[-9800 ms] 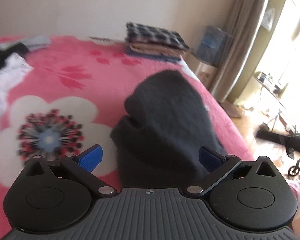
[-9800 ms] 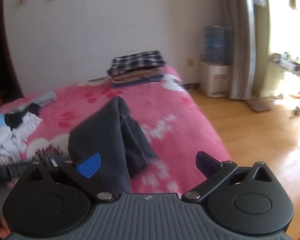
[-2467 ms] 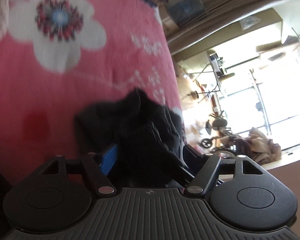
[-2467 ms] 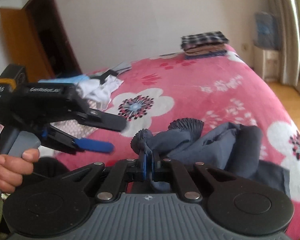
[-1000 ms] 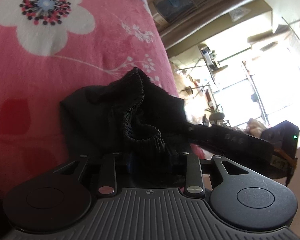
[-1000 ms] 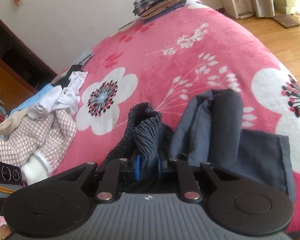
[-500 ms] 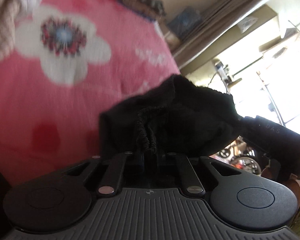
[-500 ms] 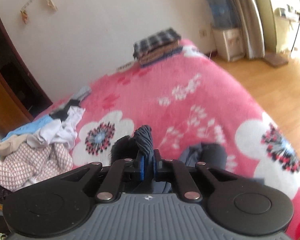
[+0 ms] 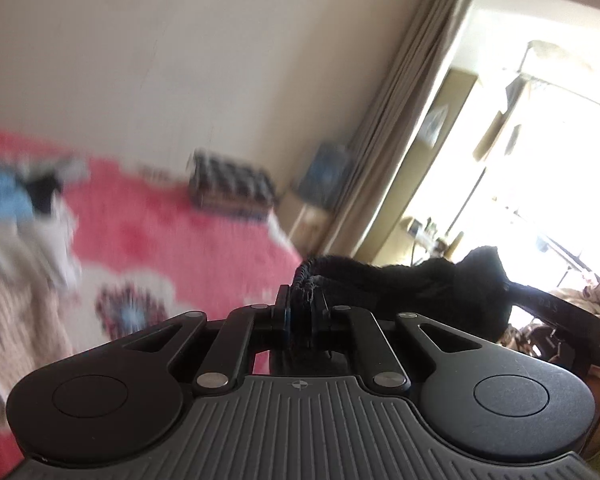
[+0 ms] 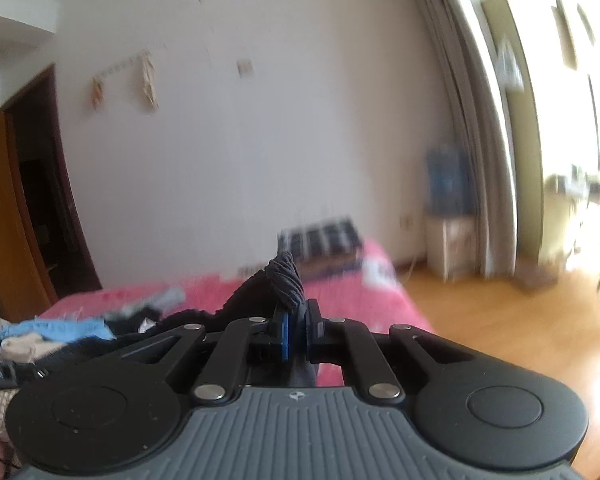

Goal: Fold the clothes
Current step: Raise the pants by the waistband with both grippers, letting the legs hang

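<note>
A dark garment with an elastic waistband (image 9: pixel 420 280) is held up in the air between both grippers. My left gripper (image 9: pixel 305 320) is shut on one bunched end of the waistband. My right gripper (image 10: pixel 297 330) is shut on the other bunched end (image 10: pixel 288 280); the cloth stretches left from it. The right gripper's body (image 9: pixel 556 316) shows at the right of the left wrist view, with the garment draped to it. The hanging part of the garment is hidden below both grippers.
The pink flowered bed (image 9: pixel 172 236) lies below. A stack of folded clothes (image 9: pixel 232 190) sits at its far corner by the wall. A heap of unfolded clothes (image 9: pixel 20 232) lies at the left. Wooden floor (image 10: pixel 500 320), a curtain and a bright window are right.
Both grippers have lifted the dark garment off the bed and tilted up, so the views now show the wall and the far end of the bed. Both stay shut on the waistband.
</note>
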`<state>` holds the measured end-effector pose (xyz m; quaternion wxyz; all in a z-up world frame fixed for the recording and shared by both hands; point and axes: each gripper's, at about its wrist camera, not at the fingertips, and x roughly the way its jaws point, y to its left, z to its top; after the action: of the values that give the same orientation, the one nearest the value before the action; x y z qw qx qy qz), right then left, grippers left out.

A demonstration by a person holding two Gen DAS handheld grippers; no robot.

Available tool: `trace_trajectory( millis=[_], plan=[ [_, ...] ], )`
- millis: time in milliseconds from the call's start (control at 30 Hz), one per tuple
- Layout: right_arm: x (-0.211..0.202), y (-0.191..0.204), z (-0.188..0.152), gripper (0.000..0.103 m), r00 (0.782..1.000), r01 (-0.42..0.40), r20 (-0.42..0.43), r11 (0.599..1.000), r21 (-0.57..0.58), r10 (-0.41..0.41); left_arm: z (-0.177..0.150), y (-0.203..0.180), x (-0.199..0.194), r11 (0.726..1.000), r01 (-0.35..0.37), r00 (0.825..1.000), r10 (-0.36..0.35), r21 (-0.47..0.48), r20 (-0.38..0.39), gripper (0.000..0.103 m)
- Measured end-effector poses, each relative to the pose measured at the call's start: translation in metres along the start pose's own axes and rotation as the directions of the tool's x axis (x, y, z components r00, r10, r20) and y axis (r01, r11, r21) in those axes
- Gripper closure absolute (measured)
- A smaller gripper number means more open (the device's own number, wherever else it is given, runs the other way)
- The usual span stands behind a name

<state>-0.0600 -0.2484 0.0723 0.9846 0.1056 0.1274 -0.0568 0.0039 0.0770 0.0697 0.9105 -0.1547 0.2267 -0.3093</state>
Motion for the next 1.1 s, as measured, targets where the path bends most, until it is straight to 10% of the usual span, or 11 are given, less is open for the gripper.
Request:
trace_trajectory(
  millis=[500, 1100],
  plan=[
    [-0.090, 0.020, 0.075, 0.096, 0.939, 0.000, 0.341, 0.990, -0.143, 0.049, 0.054, -0.055, -0.075, 0.977, 0.104, 0.959, -0.149, 0.188, 0.243, 0.097],
    [-0.181, 0.022, 0.098, 0.096, 0.826, -0.018, 0.552, 0.986, -0.168, 0.110, 0.071, -0.094, -0.132, 0.925, 0.171, 0.876, -0.300, 0.340, 0.377, 0.097]
  ],
)
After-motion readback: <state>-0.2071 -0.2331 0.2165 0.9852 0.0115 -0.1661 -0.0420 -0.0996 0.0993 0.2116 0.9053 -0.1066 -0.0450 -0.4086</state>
